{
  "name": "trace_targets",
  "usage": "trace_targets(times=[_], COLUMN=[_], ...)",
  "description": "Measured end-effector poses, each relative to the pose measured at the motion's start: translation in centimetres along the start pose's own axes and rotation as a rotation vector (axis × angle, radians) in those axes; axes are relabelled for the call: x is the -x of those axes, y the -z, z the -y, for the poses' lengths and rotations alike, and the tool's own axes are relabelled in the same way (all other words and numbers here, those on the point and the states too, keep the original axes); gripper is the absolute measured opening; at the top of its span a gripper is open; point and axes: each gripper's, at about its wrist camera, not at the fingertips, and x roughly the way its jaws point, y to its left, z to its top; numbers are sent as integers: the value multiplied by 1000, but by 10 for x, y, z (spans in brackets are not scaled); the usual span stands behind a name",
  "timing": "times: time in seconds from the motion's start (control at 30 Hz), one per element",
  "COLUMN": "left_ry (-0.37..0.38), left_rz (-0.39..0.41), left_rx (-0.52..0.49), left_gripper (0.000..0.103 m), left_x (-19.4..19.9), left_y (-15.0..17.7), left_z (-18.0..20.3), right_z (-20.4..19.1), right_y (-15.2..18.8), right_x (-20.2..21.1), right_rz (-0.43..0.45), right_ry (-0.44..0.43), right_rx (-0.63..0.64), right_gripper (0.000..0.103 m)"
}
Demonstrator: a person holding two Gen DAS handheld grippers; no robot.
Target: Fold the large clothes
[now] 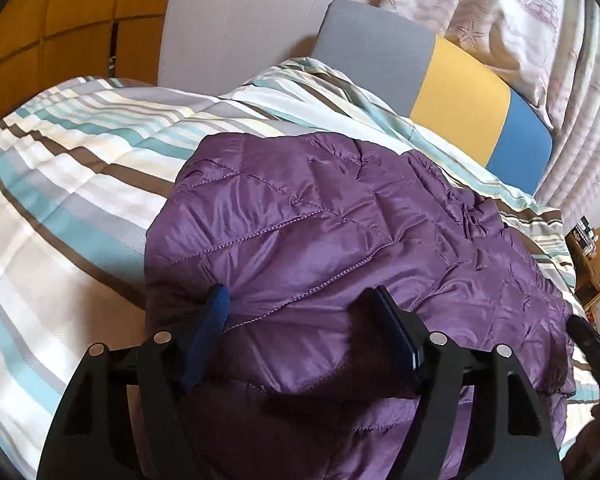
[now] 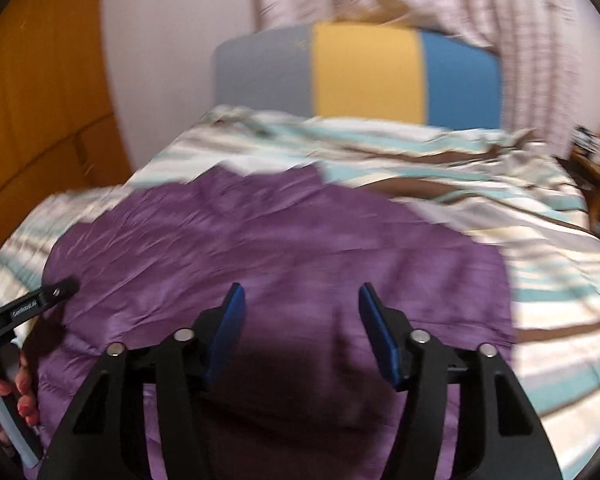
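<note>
My left gripper [image 1: 304, 340] and right gripper [image 2: 300, 332], jaws apart and empty, hover over the purple jacket [image 1: 340, 232] on the bed [image 1: 60, 184]; next, I judge, grab an edge to fold.

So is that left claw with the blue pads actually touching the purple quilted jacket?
Cannot tell. In the left wrist view the left gripper stands open astride a puffed part of the purple quilted jacket, but neither contact nor a gap shows plainly.

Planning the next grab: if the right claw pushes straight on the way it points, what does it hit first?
Most likely the purple quilted jacket, which fills the view between and ahead of the right claw. Its jaws stand open with nothing gripped. Depth is unclear in this blurred frame.
</note>
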Motion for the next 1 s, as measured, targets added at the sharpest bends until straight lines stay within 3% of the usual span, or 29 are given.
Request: trace_targets(times=[0.07,0.2,0.33,0.43,0.5,0.6,0.67,0.77,0.87,0.93,1.0], left_ry=[4,11,-21,-56,4,24,29,-52,-124,-115,-77], left_rz=[-3,-29,-37,4,57,59,35,-41,-96,-79,-82], left_rx=[-2,-5,-39,-26,-5,-58,-93,-154,-210,-230,-187], left_gripper=[74,74,76,76,76,76,73,65,63,63,63], left_x=[-2,-9,-12,13,34,41,29,-12,-51,-61,-66], left_y=[1,4,3,0,-1,-9,-18,-23,-21,-15,-14], left_z=[-1,0,7,13,20,49,66,81,76,69,60], right_z=[-5,6,9,10,9,6,7,8,8,8,7], right_y=[-1,16,22,23,22,22,23,23,23,24,24], right_x=[-21,-65,-67,-65,-64,-64,-63,-63,-63,-62,-64], right_rz=[-44,-132,-125,-119,-115,-114,-111,-111,-111,-111,-113], right_ry=[-12,46,50,55,60,58,58,58,58,58,63], right_rx=[6,-46,-54,-51,-47,-51,-54,-60,-59,-56,-45], right_gripper=[50,55,56,56,57,59,60,61,61,63,64])
